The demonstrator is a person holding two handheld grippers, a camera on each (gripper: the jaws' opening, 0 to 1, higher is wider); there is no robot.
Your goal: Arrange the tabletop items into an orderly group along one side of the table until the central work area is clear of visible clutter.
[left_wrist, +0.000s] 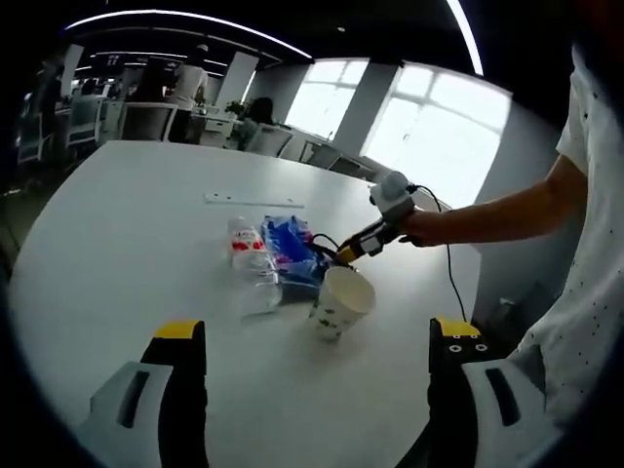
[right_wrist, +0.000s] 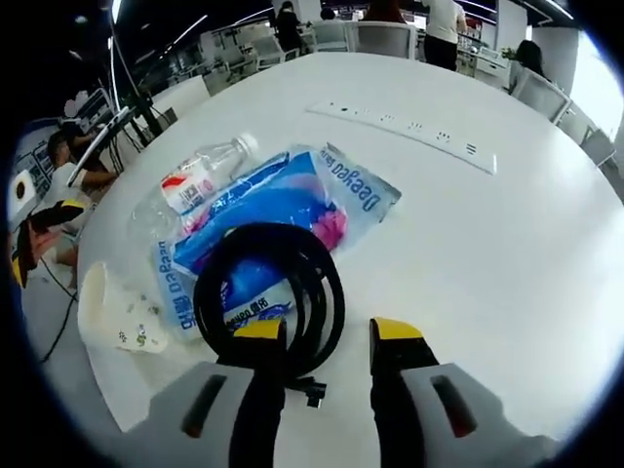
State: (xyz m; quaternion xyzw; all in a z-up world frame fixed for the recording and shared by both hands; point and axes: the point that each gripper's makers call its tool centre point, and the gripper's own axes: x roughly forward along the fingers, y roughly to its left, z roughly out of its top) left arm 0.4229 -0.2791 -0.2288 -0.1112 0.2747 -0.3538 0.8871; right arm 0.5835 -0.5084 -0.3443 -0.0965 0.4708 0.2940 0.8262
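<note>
Right gripper: jaws parted, yellow-tipped, poised over the near edge of a coiled black cable; the left jaw tip overlaps the coil's rim, nothing clamped between them.
Coiled black cable: lies on top of a blue plastic packet, its connector end trailing toward the gripper.
Blue plastic packet: flat on the white table, printed lettering on its edge.
Clear plastic bottle: on its side, red-and-white label, touching the packet's far-left edge.
Paper cup: tipped over, just beside the packet's lower-left corner.
White power strip: flat, well apart from the cluster, further across the table.
Left gripper: jaws wide apart, empty, held above bare tabletop short of the cluster.
In the left gripper view the person's hand holds the right gripper over the packet.
</note>
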